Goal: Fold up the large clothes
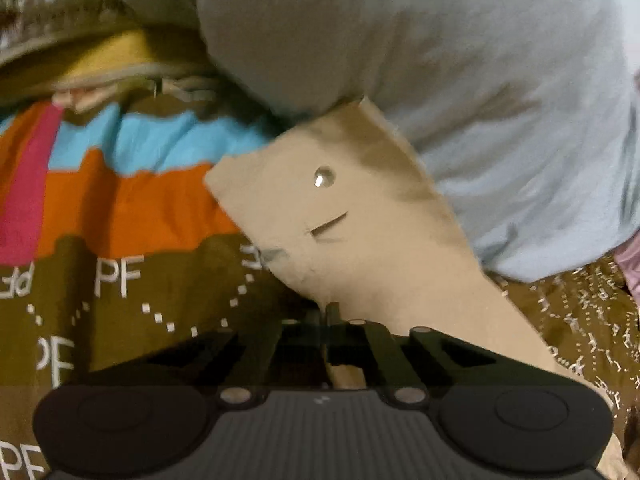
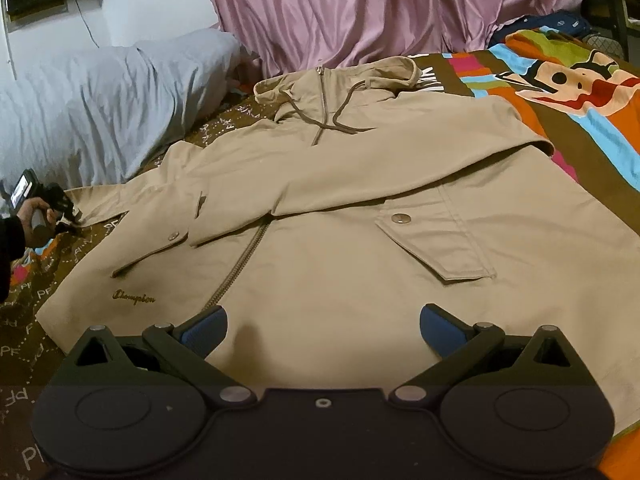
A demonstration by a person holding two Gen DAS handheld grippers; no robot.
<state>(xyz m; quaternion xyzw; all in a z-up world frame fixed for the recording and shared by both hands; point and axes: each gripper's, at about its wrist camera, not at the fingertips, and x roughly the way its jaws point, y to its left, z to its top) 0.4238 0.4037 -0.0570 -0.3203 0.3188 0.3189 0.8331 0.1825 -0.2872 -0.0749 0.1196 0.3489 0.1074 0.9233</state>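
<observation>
One tan hooded jacket (image 2: 340,184), spread flat front-up on patterned bedspread (image 2: 592,128), two snap buttons, one zip, one drawcord, left gripper (image 1: 330,312) clamped on sleeve cuff (image 1: 320,208), right gripper (image 2: 323,322) jaws apart above hem, one grey pillow (image 2: 100,108)

Pink curtain (image 2: 360,8), white wall (image 2: 160,0), patterned bedspread (image 2: 560,92), grey pillow (image 2: 100,100).

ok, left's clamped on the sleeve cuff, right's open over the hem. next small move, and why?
Probably draw the left gripper, shut on the sleeve cuff, across onto the jacket body. That sleeve lies stretched out toward the pillow, while the other sleeve already lies folded over the chest. The right gripper is open above the hem, gripping nothing.
</observation>
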